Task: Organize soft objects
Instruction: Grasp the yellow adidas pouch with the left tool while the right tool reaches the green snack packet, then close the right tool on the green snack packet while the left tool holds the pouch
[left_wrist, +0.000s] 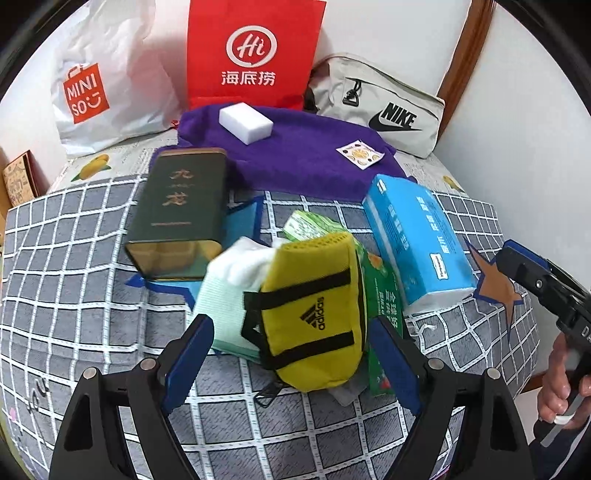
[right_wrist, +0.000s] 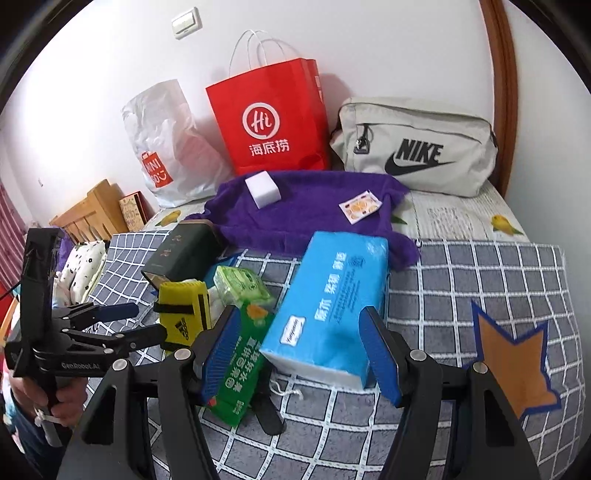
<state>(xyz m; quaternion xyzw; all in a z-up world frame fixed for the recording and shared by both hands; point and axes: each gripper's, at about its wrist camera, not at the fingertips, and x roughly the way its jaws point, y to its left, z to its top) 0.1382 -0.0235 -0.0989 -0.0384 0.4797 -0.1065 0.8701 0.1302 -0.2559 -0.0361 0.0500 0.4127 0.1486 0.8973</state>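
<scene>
Here, both grippers' fingers (left_wrist: 391, 354) apart, left around yellow pouch (left_wrist: 314, 314), right around blue tissue pack (right_wrist: 332, 295).

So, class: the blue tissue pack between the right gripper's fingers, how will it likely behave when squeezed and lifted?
The blue tissue pack looks soft: its film wrapper is wrinkled and its corners are rounded, so it will probably dent under the pads. It is likely light for its bulk. The glossy film could slip, and the long pack may sag if the right gripper, now open, holds it by one end.
</scene>
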